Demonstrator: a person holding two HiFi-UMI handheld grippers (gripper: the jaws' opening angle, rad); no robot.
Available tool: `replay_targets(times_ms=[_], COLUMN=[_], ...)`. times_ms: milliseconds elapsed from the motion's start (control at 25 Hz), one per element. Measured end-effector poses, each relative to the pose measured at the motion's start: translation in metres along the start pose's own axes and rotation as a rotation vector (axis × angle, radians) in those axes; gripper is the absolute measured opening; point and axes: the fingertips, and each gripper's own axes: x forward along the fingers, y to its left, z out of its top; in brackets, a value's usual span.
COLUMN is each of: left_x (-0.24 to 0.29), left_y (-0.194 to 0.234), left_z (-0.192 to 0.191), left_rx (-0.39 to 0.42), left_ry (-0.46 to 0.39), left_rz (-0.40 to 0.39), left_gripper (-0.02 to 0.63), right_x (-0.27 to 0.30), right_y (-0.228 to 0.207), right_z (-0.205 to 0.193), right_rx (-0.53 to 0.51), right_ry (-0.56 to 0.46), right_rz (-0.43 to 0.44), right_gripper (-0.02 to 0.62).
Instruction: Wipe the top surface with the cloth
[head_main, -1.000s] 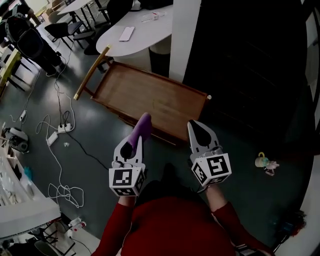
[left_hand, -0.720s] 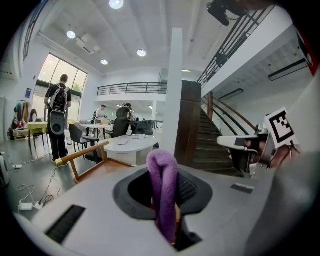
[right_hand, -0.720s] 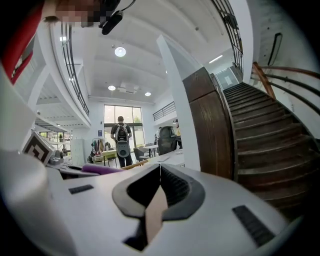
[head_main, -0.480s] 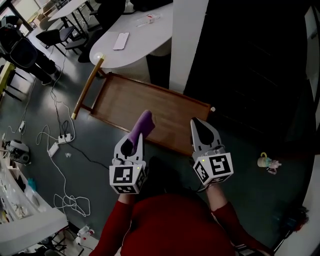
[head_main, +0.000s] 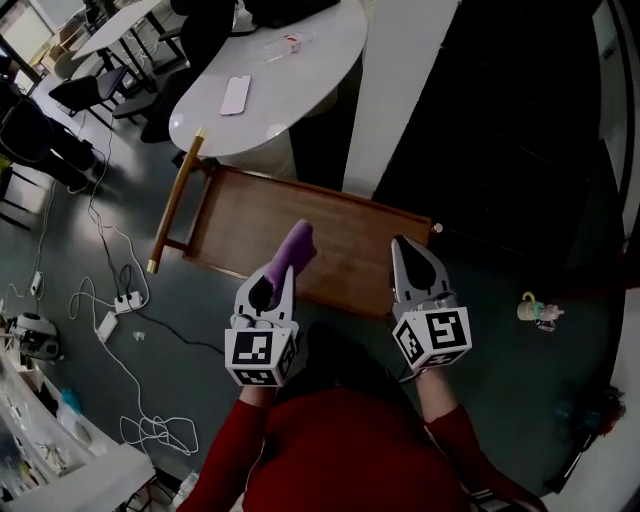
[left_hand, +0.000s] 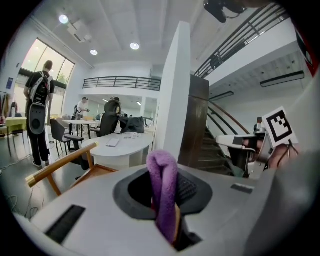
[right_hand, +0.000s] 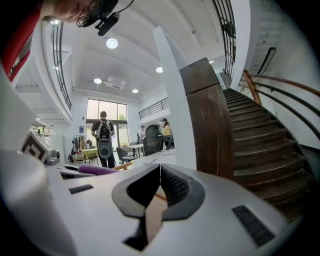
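Holds purple cloth (head_main: 294, 250) clamped in left gripper (head_main: 272, 283) at frame centre, over near edge of wooden top surface (head_main: 340, 225), with right gripper (head_main: 411, 255) alongside, jaws together, empty.

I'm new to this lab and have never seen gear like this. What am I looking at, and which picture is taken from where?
There is no robot here. A person in red sleeves holds a hand-held gripper in each hand, and the marker cubes are part of those tools. The top-down picture comes from a camera on the person's head. The other two come from cameras riding on each gripper, looking along its jaws. The left gripper is shut on a purple cloth. The right gripper is shut with nothing in it. Below them is a wooden cart whose top looks bare. I can't tell whether the cloth touches it. Beyond it stands a white table with a phone on it.
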Motion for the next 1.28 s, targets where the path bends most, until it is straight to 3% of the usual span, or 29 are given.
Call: replay_targets(times_ms=[200, 480, 560, 760, 880, 1080, 1280], left_x=[0.014, 0.038, 0.054, 0.114, 0.142, 0.171, 0.194], left_y=[0.003, -0.023, -0.043, -0.122, -0.162, -0.2, -0.194], left_z=[0.0, -0.001, -0.004, -0.021, -0.04, -0.075, -0.096], left_rx=[0.011, 0.057, 0.077, 0.093, 0.105, 0.064, 0.005], left_ry=[0.011, 0.057, 0.093, 0.223, 0.32, 0.545, 0.631], left_rz=[-0.046, -0.179, -0.256, -0.544, -0.645, -0.71, -0.668], left_gripper=[0.064, 0.064, 0.064, 0.064, 0.064, 0.063, 0.063], right_x=[-0.011, -0.064, -0.076, -0.084, -0.09, -0.111, -0.111], right_y=[-0.003, -0.024, -0.036, -0.059, -0.064, -0.078, -0.081], right_z=[-0.014, -0.035, -0.035, -0.031, -0.028, -0.029, -0.034], right_rx=[0.004, 0.043, 0.054, 0.054, 0.05, 0.063, 0.08], right_ry=[0.021, 0.022, 0.011, -0.01, -0.014, 0.0, 0.026], right_rz=[-0.055, -0.236, -0.28, -0.349, -0.377, -0.423, -0.423], right_gripper=[0.012, 0.012, 0.012, 0.012, 0.012, 0.012, 0.012])
